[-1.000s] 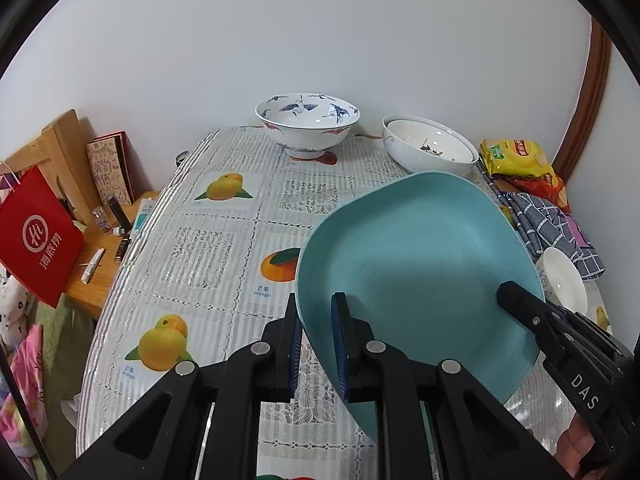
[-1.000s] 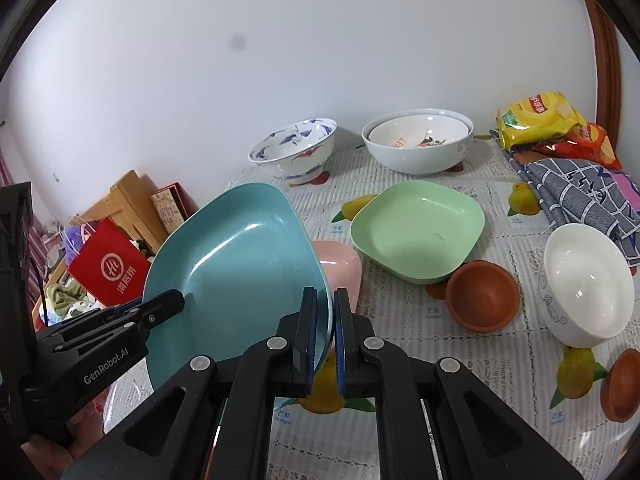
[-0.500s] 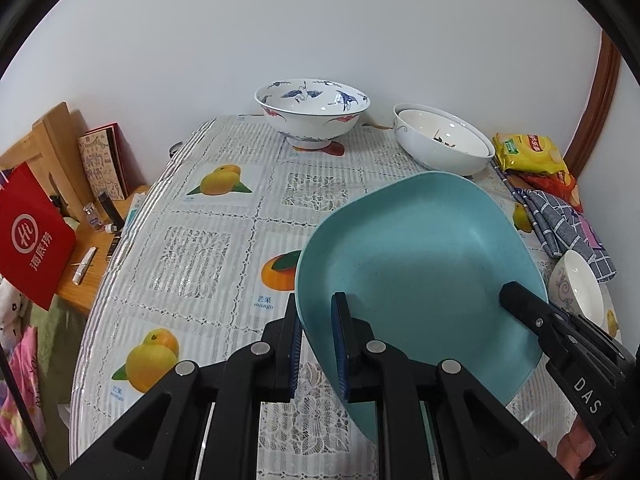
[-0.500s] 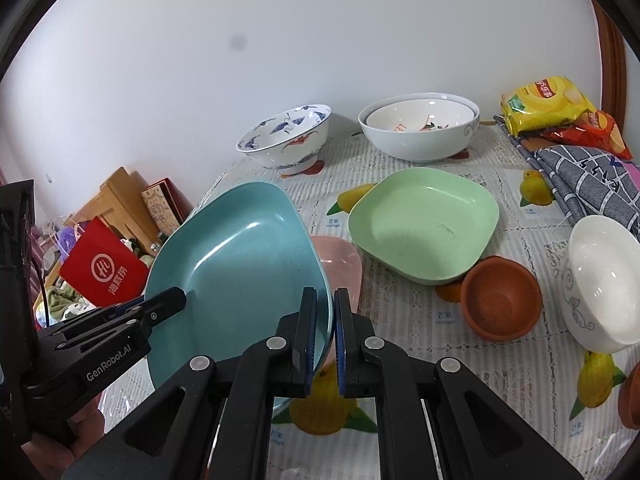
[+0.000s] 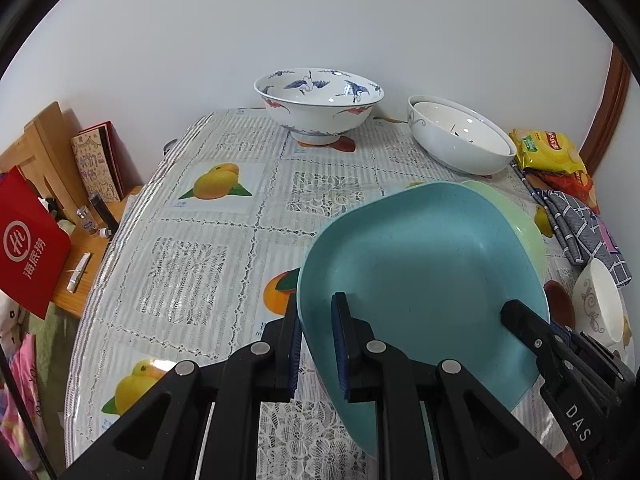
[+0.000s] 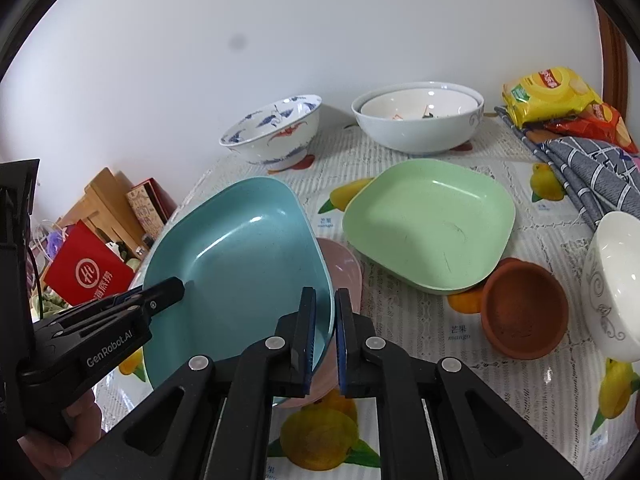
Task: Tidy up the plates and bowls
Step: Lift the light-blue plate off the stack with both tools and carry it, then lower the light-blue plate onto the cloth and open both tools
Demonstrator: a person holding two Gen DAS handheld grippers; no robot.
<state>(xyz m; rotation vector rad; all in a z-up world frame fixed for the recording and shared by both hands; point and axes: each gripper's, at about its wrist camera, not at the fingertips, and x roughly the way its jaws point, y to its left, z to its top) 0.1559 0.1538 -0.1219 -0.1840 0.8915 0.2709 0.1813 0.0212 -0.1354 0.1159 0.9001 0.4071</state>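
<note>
Right wrist view: the square teal plastic plate (image 6: pixel 236 268) is clamped at opposite rims by the closed left gripper (image 6: pixel 182 285) and right gripper (image 6: pixel 325 336), above the pink plate (image 6: pixel 344 268). Bare tablecloth (image 5: pixel 192 264) is seen centre-left. Compared with before, the plate is lower.

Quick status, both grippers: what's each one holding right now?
Left gripper: shut on the teal plate, gripping its left rim.
Right gripper: shut on the same plate's right rim.
</note>
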